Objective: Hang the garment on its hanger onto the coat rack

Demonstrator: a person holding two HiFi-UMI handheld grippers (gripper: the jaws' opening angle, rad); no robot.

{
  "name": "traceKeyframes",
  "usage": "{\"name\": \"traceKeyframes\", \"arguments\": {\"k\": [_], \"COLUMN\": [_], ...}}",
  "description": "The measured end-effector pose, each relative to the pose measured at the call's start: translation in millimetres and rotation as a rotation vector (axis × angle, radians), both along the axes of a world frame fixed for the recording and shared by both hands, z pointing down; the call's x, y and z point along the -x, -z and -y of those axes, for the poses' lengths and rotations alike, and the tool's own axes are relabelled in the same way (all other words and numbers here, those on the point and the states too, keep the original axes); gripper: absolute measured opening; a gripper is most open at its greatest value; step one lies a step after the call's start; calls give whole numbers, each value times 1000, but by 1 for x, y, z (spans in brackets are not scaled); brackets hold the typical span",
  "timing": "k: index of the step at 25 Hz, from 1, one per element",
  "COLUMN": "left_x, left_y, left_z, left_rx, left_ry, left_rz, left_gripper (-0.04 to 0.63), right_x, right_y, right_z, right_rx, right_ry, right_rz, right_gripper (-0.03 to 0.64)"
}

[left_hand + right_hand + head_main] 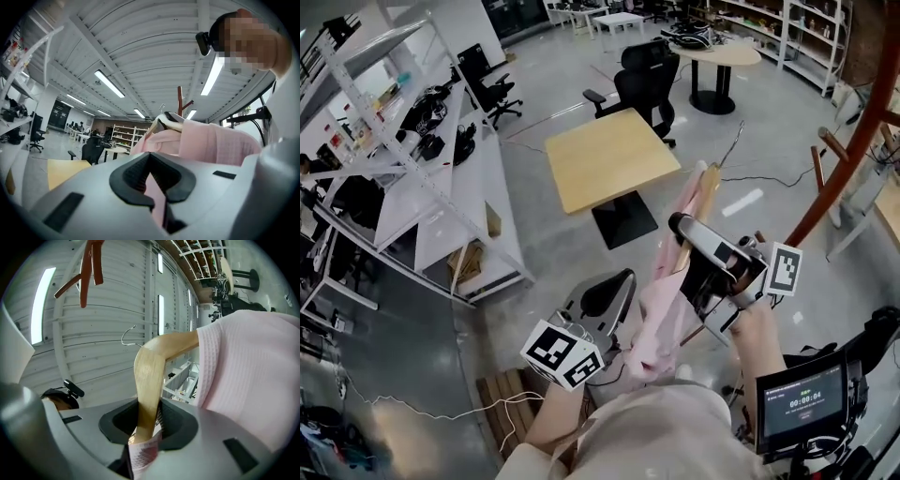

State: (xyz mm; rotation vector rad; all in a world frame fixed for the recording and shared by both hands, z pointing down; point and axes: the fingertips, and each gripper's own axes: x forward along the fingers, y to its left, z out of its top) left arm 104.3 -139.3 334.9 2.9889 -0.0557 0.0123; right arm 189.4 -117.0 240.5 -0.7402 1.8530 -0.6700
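Two tools grip: the left tool (157, 202) pinches the soft, light garment (208, 145), the right tool (145, 433) clamps the stiff wooden hanger (150, 366), probably the steadier hold.

I look down on a glossy grey floor (544, 253). On it stand a square wooden table (609, 157), a black office chair (645, 82) just behind it, and white shelving (412, 192) at left.

Open-plan office or lab, white shelving racks (412, 178), office chairs (647, 80), tables (609, 159)
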Motion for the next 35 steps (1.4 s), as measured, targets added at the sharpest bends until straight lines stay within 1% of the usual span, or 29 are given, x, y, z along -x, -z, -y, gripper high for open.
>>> {"name": "traceKeyframes", "arguments": {"k": [3, 6, 13, 19, 25, 30, 35], "left_x": [-19, -33, -64, -71, -97, -121, -126], "left_y": [5, 11, 26, 6, 12, 16, 11], "left_z": [-8, -11, -35, -34, -61, -88, -95], "left_rx": [-22, -39, -29, -34, -34, -26, -21], "left_ry": [-54, -88, -156, -215, -234, -241, -245], "left_rz": [-15, -33, -64, -53, -45, -34, -29], "left_gripper": [6, 6, 6, 6, 6, 6, 6], "right_x": [-13, -26, -59, -58, -79, -96, -96], "right_y": [5, 7, 24, 8, 12, 11, 6], "right_z": [-5, -8, -37, -32, -59, -82, -87], "right_rx": [-5, 2, -11, -6, -4, 16, 23], "right_ry": [-32, -67, -111, -145, -149, -128, -115], "right_rz": [-18, -29, -47, -45, -38, -18, -11], "right_gripper": [104, 104, 104, 104, 104, 104, 104]}}
